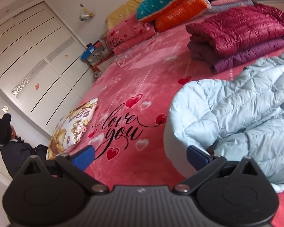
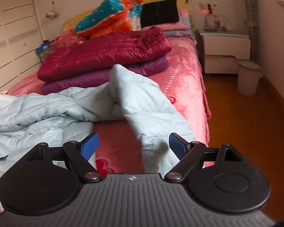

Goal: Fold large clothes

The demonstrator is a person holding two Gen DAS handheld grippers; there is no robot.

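Behind pale jacket [image 2: 47, 109], folded coats [image 2: 104, 56].

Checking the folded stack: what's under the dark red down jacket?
Under the dark red down jacket lies a folded purple jacket, its edges showing along the front and right. Below that is the pink bedspread. Whether anything else sits between them is covered.

Rumpled jacket [image 2: 47, 111] on bed [image 2: 183, 71], folded jackets [image 2: 104, 60] stacked behind it, nightstand [image 2: 225, 47] right of bed
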